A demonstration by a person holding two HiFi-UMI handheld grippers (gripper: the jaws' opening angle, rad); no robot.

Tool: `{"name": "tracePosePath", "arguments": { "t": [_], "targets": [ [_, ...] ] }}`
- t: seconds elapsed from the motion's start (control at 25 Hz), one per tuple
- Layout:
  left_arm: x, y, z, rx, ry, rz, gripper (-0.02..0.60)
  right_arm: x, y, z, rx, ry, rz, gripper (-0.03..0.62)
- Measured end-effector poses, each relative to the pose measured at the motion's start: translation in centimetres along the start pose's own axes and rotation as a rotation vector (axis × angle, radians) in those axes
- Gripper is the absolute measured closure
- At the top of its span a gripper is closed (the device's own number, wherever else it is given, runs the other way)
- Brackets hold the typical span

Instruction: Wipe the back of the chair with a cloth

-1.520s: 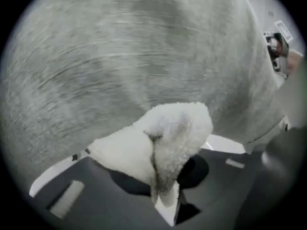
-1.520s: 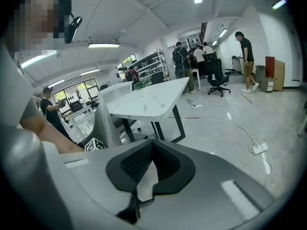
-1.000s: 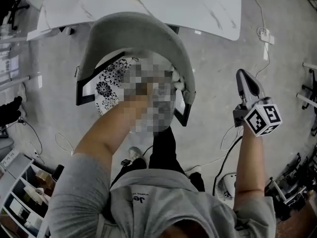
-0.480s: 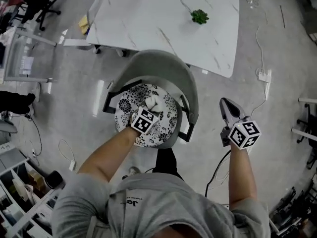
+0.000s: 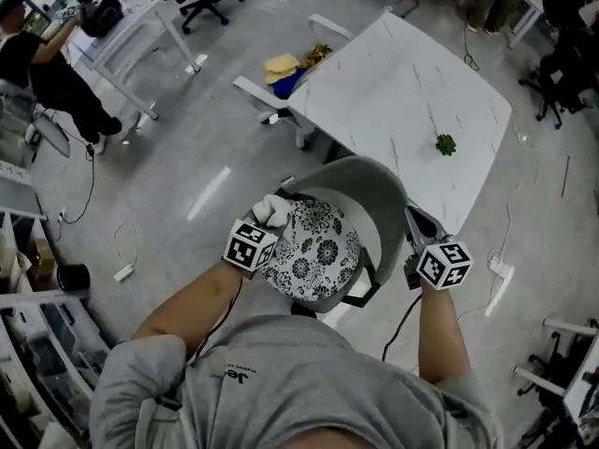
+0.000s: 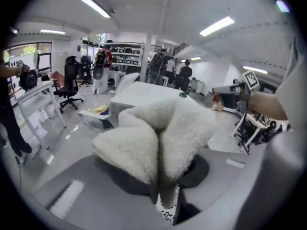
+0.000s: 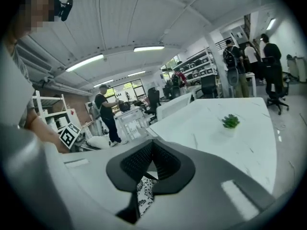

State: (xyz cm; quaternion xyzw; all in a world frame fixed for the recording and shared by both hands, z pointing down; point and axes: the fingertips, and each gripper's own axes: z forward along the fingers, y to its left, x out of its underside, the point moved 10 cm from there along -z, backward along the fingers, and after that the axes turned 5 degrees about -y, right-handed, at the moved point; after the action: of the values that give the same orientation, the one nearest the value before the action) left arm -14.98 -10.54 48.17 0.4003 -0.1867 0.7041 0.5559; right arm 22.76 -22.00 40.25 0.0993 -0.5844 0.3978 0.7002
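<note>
A grey shell chair (image 5: 360, 187) with a black-and-white floral seat cushion (image 5: 316, 247) stands below me. My left gripper (image 5: 263, 226) is at the chair's left front edge, shut on a fluffy white cloth (image 5: 272, 208). In the left gripper view the cloth (image 6: 158, 135) bulges out of the jaws and hides the tips of my left gripper (image 6: 160, 176). My right gripper (image 5: 413, 217) hovers by the right side of the chair back; in its own view my right gripper (image 7: 152, 150) has its black pads meeting, with nothing held and the cushion (image 7: 144, 191) showing below.
A white marble table (image 5: 398, 87) with a small green plant (image 5: 445, 144) stands just beyond the chair. Yellow and blue items (image 5: 284, 69) lie on a seat beside it. A person (image 5: 47, 68) stands far left. Shelves (image 5: 33, 344) and a floor cable (image 5: 122, 271) lie at the left.
The head view has swung up and out. My left gripper carried the cloth from over the seat cushion to the chair's left edge. My right gripper closed in on the chair's right side.
</note>
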Motion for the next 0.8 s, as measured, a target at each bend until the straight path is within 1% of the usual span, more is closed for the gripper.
{"name": "tracePosePath", "arguments": {
  "t": [0.16, 0.36, 0.52, 0.64, 0.8],
  "targets": [
    [-1.4, 3.2, -7.7, -0.092, -0.088, -0.132, 0.434, -3.7, 5.6, 6.0, -0.178, 0.037, -0.091, 0.591],
    [-0.6, 6.9, -17.1, -0.224, -0.191, -0.224, 0.434, -5.3, 13.0, 12.1, -0.347, 0.08, -0.153, 0.591],
    [2.1, 9.1, -25.1, -0.34, -0.27, -0.283, 0.434, -5.9, 20.3, 16.8, -0.482, 0.102, -0.212, 0.591],
    [4.8, 10.2, -32.0, -0.431, -0.32, -0.317, 0.434, -6.6, 27.5, 19.7, -0.584, 0.1, -0.258, 0.591],
    [8.5, 10.6, -41.2, -0.535, -0.383, -0.356, 0.434, -6.7, 37.6, 21.4, -0.71, 0.094, -0.312, 0.591]
  ]
}}
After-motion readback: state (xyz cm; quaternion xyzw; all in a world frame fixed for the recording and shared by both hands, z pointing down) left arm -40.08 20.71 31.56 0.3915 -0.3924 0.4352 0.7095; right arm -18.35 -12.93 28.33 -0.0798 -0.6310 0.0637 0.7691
